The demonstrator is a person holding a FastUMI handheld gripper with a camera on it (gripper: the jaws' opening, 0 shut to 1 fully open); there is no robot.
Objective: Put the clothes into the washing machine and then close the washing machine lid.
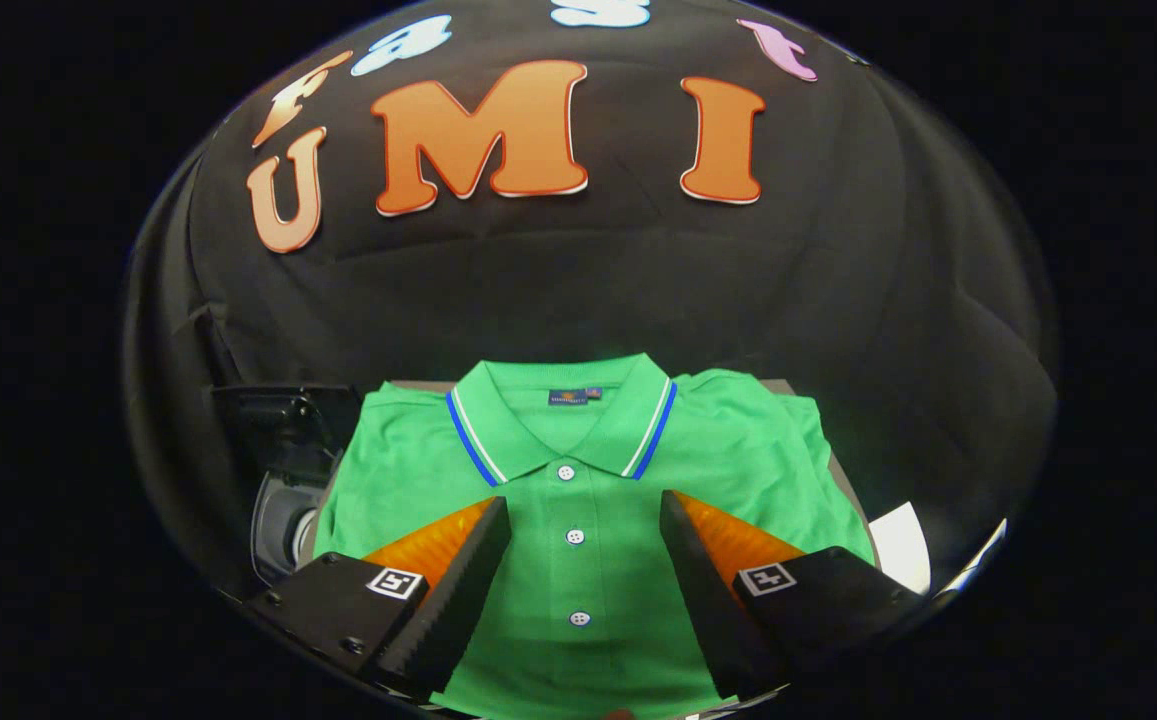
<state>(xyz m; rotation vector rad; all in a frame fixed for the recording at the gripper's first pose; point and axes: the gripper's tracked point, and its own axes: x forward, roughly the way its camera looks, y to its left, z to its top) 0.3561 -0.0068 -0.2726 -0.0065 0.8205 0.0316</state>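
the jaws of the gripper (583, 560) stand wide apart over the folded green polo shirt (588, 480) on the table (843, 475), its button placket between them. a shallow pinch could lift one layer only, so the shirt unfolds and drags. left of the shirt sits what may be the washing machine (278, 500), dark and hard to read; a white sheet (900, 545) lies right of the shirt.

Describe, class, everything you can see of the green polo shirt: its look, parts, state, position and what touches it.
The green polo shirt lies flat, front up, folded, on a surface before the black cloth wall. It looks like knit fabric. Its collar is edged with blue and white stripes, a small dark label sits inside the neck, and three white buttons run down the placket. The hand-held gripper is open, its fingers either side of the placket above the chest; whether they touch the cloth cannot be told.
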